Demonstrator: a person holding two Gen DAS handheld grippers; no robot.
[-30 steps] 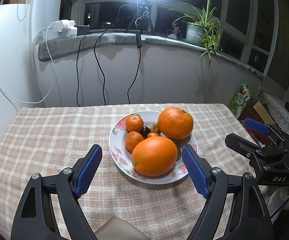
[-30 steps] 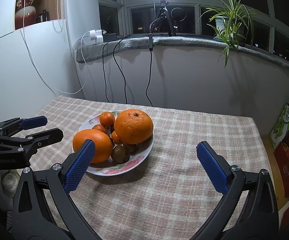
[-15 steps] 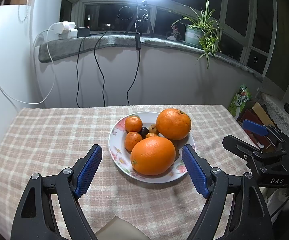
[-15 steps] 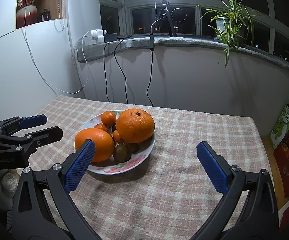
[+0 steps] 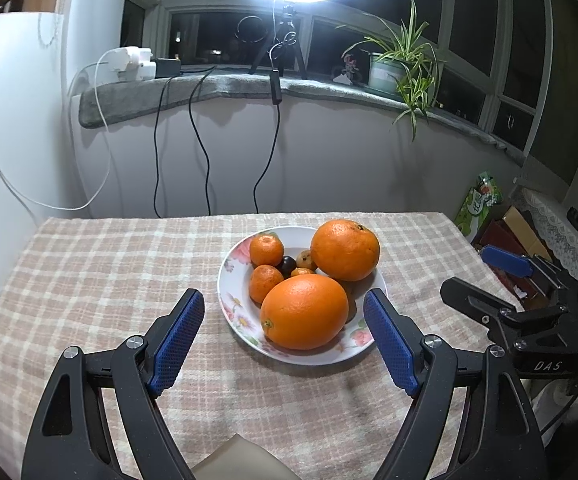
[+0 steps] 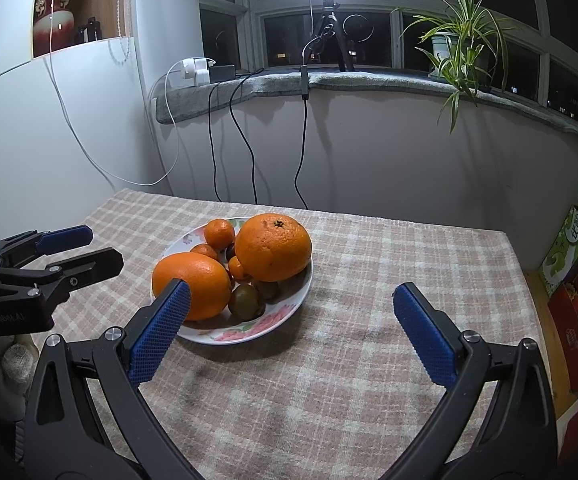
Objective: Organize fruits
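A white floral plate (image 5: 241, 322) sits mid-table on the checked cloth. It holds two large oranges (image 5: 305, 311) (image 5: 345, 249), two small mandarins (image 5: 266, 250), a dark plum (image 5: 287, 265) and small brownish fruits. In the right wrist view the plate (image 6: 249, 330) also shows kiwis (image 6: 247, 301). My left gripper (image 5: 285, 334) is open and empty, its fingers on either side of the plate's near rim. My right gripper (image 6: 291, 330) is open and empty, to the right of the plate, its left finger in front of the near orange (image 6: 193, 282).
The checked tablecloth (image 5: 89, 272) covers the table. Beyond the far edge is a wall with hanging cables (image 5: 205, 152) and a sill with a potted plant (image 5: 397, 68). Boxes (image 6: 577, 312) stand on the floor past the table's right edge.
Both grippers have drawn back slightly from the plate; the fruit looks a little farther away. Neither has opened, shut or taken anything.
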